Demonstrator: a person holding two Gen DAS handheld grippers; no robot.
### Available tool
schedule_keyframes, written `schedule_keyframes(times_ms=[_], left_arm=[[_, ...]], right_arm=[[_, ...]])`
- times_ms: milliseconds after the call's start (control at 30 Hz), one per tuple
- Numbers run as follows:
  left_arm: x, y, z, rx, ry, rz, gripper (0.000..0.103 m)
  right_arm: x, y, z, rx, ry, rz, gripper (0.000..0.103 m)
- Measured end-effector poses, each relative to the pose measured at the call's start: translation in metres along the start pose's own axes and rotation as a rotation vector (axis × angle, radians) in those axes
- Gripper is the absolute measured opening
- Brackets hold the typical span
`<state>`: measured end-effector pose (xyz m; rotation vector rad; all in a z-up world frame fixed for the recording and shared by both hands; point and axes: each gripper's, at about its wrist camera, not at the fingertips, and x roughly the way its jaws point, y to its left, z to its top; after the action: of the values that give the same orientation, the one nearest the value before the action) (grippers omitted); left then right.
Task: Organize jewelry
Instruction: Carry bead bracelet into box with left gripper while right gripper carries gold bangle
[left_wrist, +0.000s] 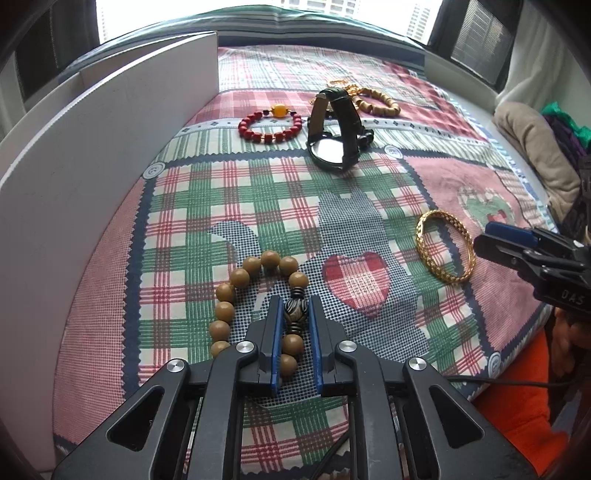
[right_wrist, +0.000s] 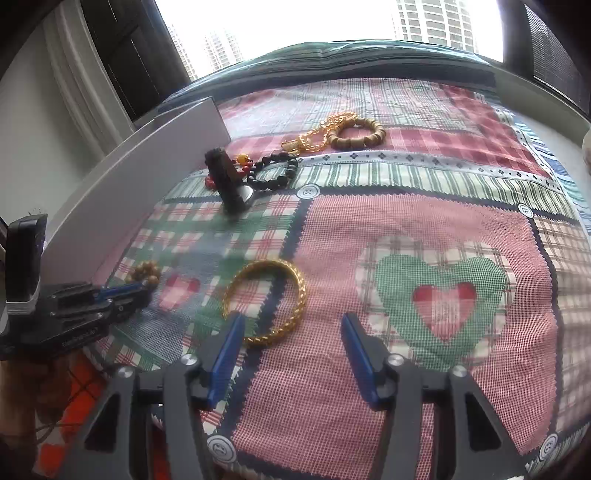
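Two bracelets mattered at this moment. Tan bead bracelet (left_wrist: 258, 306) lay flat on the patchwork bed cover (left_wrist: 369, 192); its dark carved bead sat between the pads of the left tongs (left_wrist: 293, 317), which were drawn nearly together, clamped on that strand. Strand ran along the finger line, toward 12 o'clock. Gold bangle (right_wrist: 266, 301) lay flat at 11 o'clock from the right tongs (right_wrist: 291, 328), left pad tip at its rim; jaws stood apart, holding nothing. White box (left_wrist: 110, 147) stood at 10 o'clock. Watch (left_wrist: 334, 129) and red bead bracelet (left_wrist: 271, 123) lay well beyond, at 12.
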<state>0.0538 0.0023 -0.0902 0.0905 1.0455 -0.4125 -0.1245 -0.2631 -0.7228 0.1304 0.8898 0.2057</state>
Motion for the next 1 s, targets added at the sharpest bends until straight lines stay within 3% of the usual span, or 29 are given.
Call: schedule_keyframes(times_ms=[67,233,300,500,667,867,1000], left_arm=[[-0.003,0.001,0.001,-0.009,-0.009,-0.001,0.012],[-0.015,0.005,0.005,-0.034,-0.04,-0.002,0.012],[-0.026,0.008,0.009,-0.043,-0.065,-0.005,0.012],[-0.068,0.021,0.02,-0.097,-0.151,-0.012,0.012],[-0.121,0.05,0.026,-0.19,-0.24,-0.041,0.012],[-0.197,0.12,0.03,-0.34,-0.387,0.054,0.012],[-0.212,0.173,0.033,-0.428,-0.409,0.166,0.012]], right_arm=[[0.012,0.004,0.008,-0.032,0.01,-0.046,0.055],[0.033,0.015,0.013,-0.141,0.069,-0.113,0.012],[0.028,0.018,0.014,-0.164,0.066,-0.106,0.006],[-0.009,0.022,0.03,-0.151,-0.009,-0.068,0.007],[-0.036,0.054,0.059,-0.185,-0.088,0.039,0.007],[-0.05,0.132,0.113,-0.304,-0.185,0.239,0.007],[-0.036,0.195,0.151,-0.372,-0.194,0.365,0.007]])
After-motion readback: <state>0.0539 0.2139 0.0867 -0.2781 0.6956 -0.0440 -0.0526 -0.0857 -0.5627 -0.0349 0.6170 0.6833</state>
